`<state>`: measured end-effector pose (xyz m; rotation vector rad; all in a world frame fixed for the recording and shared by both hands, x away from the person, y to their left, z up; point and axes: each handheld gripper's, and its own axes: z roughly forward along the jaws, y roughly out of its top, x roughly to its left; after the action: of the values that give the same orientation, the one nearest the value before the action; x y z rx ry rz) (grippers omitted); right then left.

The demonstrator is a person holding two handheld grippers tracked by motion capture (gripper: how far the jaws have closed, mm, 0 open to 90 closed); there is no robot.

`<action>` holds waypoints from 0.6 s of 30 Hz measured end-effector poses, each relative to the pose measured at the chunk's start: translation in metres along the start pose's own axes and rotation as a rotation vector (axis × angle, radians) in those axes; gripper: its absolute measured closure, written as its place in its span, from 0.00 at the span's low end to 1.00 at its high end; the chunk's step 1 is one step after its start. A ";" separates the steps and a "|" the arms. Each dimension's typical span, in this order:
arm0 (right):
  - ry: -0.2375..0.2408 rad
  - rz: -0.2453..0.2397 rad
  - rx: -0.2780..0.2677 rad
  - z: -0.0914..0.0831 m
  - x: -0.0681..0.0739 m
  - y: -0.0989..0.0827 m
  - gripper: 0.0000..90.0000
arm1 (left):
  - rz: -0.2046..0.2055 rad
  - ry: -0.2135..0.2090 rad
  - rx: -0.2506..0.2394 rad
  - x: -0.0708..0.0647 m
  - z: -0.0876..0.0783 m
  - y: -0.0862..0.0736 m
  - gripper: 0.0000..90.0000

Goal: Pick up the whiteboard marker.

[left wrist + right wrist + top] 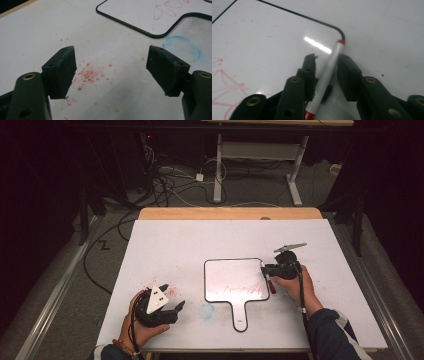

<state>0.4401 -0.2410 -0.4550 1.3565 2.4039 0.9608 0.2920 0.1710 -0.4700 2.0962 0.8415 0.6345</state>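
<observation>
One counter (165, 245) covered in white carries one whiteboard (235, 280) with a handle, one marker (266, 279) and two hand-held grippers. At the left, the left hand-held gripper (172, 309) rests on the near part of the counter, well apart from the whiteboard, in the person's left hand (137, 327); its two jaws stand wide apart with nothing between them, and beneath them lies a scatter of red specks (87, 75). Just past the specks is one blue smudge (182, 46), beside the whiteboard's handle. The whiteboard lies flat at the middle of the counter and bears red scribbles (170, 8) on its face. At the right, the right hand-held gripper (267, 270) sits at the whiteboard's right edge; its two jaws stand close about the one white, red-ended marker (327, 72), which runs lengthwise between the pads, its far red end (341, 42) touching the whiteboard's rounded corner (338, 28).
</observation>
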 end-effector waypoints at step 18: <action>0.041 -0.120 -0.066 -0.016 0.019 0.002 0.90 | -0.024 -0.047 -0.014 -0.004 0.009 0.014 0.26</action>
<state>0.4232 -0.2318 -0.4388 1.1667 2.4287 1.0358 0.2998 0.1572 -0.4645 2.0777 0.8329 0.5745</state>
